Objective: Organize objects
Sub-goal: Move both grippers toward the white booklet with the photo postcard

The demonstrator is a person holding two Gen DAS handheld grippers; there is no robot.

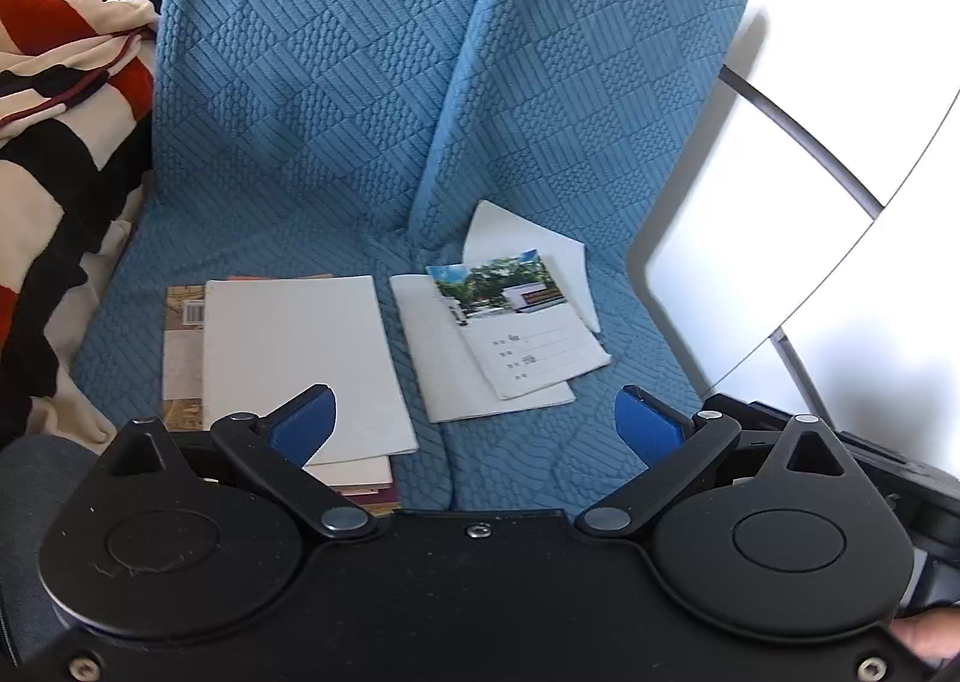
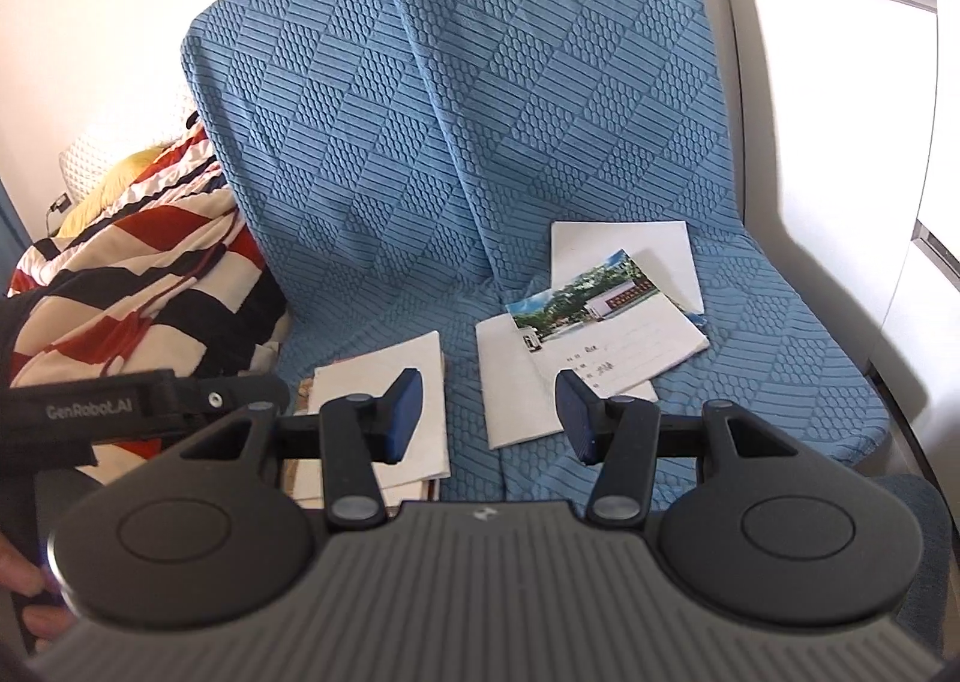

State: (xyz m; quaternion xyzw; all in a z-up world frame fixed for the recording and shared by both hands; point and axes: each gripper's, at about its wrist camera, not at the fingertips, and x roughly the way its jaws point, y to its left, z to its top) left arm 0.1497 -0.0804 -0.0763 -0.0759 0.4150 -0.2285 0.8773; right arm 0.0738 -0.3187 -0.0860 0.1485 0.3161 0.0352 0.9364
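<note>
Blue quilted fabric covers the chair seat [image 1: 288,154], which carries two paper piles. Toward its right edge lies a photo-covered notebook [image 1: 528,334], overlapping white sheets [image 1: 480,382]. Well apart, near the left edge, a white booklet [image 1: 294,358] tops a neat stack of books [image 1: 183,346]. Above the front edge, the left gripper [image 1: 474,430] is spread wide and empty; the right gripper [image 2: 487,415] stands half open, holding nothing. A striped blanket [image 1: 66,100] lies beyond the left edge.

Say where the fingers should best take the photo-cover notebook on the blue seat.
Probably at the photo-cover notebook's lower right corner, coming from the seat's front edge: it lies flat and skewed on a white booklet, and that corner juts past the booklet over bare blue cover, giving a free edge to pinch.
</note>
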